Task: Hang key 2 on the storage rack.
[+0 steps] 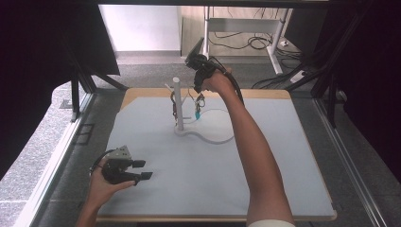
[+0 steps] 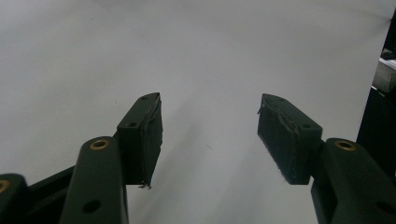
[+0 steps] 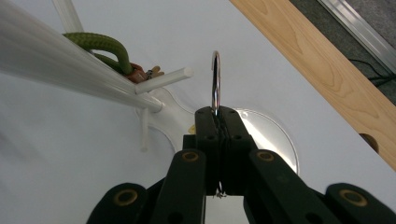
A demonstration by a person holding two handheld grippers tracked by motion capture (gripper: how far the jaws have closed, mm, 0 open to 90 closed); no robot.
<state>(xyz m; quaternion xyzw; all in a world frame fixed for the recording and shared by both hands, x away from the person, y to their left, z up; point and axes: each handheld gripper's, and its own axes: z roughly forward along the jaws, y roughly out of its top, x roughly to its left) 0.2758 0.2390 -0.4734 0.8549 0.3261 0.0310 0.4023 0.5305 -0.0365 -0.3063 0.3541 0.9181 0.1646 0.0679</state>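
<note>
Ring [image 3: 215, 79] stands edge-on from the clenched right tool [image 3: 218, 122], long axis along its jaws; left tool [image 2: 208, 135] gapes, empty.

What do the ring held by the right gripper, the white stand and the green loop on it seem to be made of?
The thin silver ring looks like polished metal: it gleams with bright reflections. The white pegged stand seems to be smooth, glossy plastic or painted wood; the pictures leave this open. The green looped cord appears to be woven fabric or rope, with a dull, finely textured surface.
</note>
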